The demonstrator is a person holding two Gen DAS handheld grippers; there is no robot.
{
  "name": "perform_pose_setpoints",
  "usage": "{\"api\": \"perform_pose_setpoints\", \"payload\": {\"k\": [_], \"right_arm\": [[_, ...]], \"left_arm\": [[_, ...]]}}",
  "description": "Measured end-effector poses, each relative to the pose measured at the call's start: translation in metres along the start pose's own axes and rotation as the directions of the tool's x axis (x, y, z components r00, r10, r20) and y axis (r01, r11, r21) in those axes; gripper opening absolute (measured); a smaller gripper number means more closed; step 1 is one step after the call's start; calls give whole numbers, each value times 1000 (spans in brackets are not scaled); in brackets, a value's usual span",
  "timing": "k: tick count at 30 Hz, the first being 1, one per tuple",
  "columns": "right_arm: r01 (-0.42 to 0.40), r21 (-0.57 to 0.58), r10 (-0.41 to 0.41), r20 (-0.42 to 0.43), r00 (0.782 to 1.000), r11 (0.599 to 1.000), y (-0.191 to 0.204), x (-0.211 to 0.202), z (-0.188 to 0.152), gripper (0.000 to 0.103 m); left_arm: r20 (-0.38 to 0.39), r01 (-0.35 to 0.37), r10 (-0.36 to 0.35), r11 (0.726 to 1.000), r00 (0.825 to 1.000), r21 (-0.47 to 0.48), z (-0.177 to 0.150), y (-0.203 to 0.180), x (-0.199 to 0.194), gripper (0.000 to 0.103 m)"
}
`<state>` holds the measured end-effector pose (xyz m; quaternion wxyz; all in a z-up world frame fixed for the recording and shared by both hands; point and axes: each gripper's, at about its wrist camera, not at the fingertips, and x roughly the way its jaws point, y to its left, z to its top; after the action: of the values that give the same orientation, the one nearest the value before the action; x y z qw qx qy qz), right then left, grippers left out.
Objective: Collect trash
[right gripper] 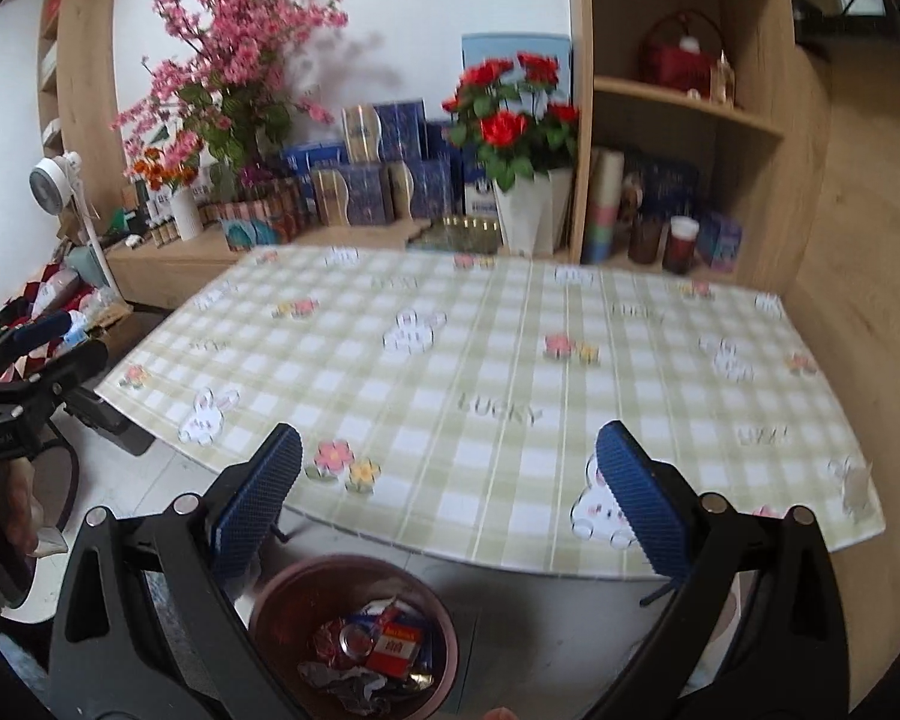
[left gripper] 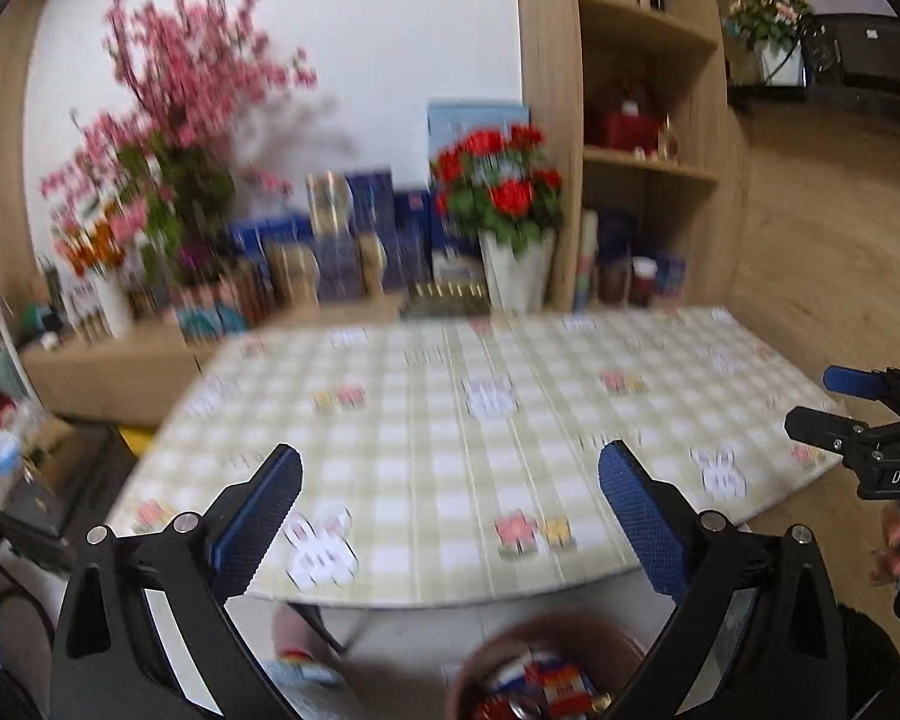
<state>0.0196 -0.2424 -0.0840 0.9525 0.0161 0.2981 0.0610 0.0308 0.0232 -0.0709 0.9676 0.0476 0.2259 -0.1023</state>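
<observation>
Below the near table edge, the round brown plastic bin (right gripper: 354, 636) is holding wrappers; both spread, empty grippers, left (left gripper: 450, 516) and right (right gripper: 450, 504), are hovering, risking overlooked litter.

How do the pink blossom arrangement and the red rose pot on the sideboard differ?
The pink blossoms rise tall with spreading branches; the red roses form a low, compact bunch. The blossoms stand at the left of the sideboard, the roses at the right beside the shelf unit. The roses sit in a white angular pot; the blossoms' container is hidden behind boxes. Both stand behind the checked table and have green leaves.
</observation>
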Motion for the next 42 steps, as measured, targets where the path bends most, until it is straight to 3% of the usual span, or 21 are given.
{"api": "perform_pose_setpoints", "payload": {"k": [9, 42], "right_arm": [[2, -23, 0, 88, 996, 1000, 6, -35, 31, 97], [15, -9, -14, 114, 993, 1000, 3, -55, 27, 97]], "left_arm": [[78, -66, 68, 998, 995, -24, 30, 0, -41, 97], [62, -91, 91, 996, 994, 5, 34, -15, -56, 97]]}}
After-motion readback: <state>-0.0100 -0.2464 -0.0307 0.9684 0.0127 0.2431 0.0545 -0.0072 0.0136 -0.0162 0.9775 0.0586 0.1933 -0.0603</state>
